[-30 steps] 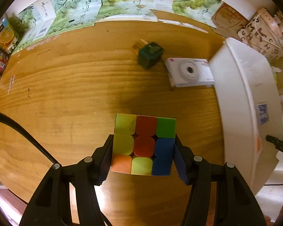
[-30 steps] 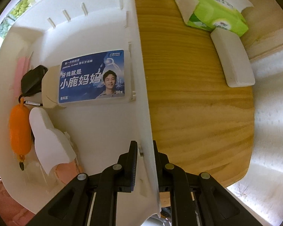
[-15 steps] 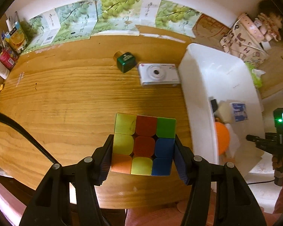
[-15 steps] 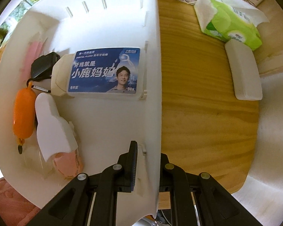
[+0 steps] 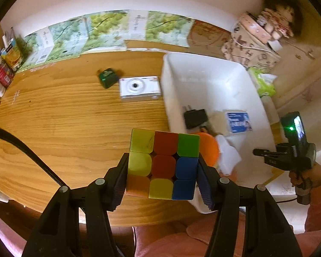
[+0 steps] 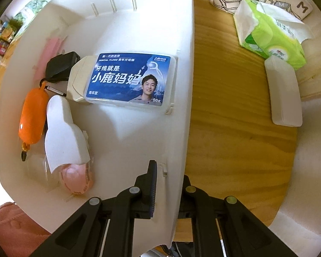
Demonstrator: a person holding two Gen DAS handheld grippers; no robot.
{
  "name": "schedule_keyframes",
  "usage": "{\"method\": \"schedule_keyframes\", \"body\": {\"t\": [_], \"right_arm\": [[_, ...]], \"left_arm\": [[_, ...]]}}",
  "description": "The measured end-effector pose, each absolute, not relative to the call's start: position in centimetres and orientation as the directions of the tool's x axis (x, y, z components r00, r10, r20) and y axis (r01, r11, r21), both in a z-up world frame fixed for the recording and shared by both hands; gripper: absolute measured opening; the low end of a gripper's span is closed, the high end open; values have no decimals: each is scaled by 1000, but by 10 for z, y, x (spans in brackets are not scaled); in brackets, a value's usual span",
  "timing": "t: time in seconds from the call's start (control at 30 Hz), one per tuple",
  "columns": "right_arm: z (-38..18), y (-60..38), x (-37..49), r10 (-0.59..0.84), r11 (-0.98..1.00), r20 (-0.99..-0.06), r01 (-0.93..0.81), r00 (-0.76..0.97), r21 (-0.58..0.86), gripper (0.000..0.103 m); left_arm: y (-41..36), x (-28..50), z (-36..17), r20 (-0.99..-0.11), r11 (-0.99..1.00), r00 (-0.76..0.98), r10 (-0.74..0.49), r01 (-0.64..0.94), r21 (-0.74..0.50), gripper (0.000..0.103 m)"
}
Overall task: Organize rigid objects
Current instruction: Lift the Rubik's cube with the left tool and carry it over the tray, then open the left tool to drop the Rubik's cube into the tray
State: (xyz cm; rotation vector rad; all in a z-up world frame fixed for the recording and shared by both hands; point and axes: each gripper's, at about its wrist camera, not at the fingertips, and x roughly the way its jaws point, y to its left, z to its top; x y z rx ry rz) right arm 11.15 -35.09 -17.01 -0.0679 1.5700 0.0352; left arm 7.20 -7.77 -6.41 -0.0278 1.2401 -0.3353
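Observation:
A colourful puzzle cube (image 5: 162, 163) sits between the pads of my left gripper (image 5: 162, 180), which is shut on it above the wooden table (image 5: 64, 128), at the near left corner of the white bin (image 5: 203, 79). My right gripper (image 6: 169, 171) straddles the bin's right wall (image 6: 182, 85); its jaws are closing, clamped on that wall, one finger inside and one outside. The left wrist view shows it held by a hand at the right gripper (image 5: 259, 152). Inside the bin lie a blue-labelled floss box (image 6: 130, 79), a black charger (image 6: 62, 66), an orange case (image 6: 33, 115) and a white piece (image 6: 64, 132).
A white camera (image 5: 140, 86) and a small green box (image 5: 108, 78) lie on the table left of the bin. A green tissue pack (image 6: 269, 36) and a white case (image 6: 284, 92) lie right of it. Cartons line the back wall.
My left gripper has risen and moved right with the cube, so the bin's inside now shows. The right gripper stays clamped on the bin wall, rolled slightly.

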Motion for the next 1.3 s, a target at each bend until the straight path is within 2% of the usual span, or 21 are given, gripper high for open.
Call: {"method": "schedule_keyframes", "body": {"t": [0.6, 1.17, 1.23, 1.3], "right_arm": [[-171, -344, 97, 19, 982, -1000, -187, 5, 18, 7], [-175, -359, 107, 60, 984, -998, -165, -26, 63, 7], [-176, -360, 108, 58, 981, -998, -182, -26, 62, 8], [-175, -360, 109, 59, 982, -998, -178, -27, 63, 8]], "left_arm": [[-158, 47, -65, -895, 910, 278, -350, 327, -254, 61], [-208, 54, -75, -876, 877, 260, -405, 380, -293, 62], [-214, 57, -74, -882, 878, 266, -388, 398, -266, 65], [-215, 58, -68, -868, 876, 297, -397, 404, -263, 83]]}}
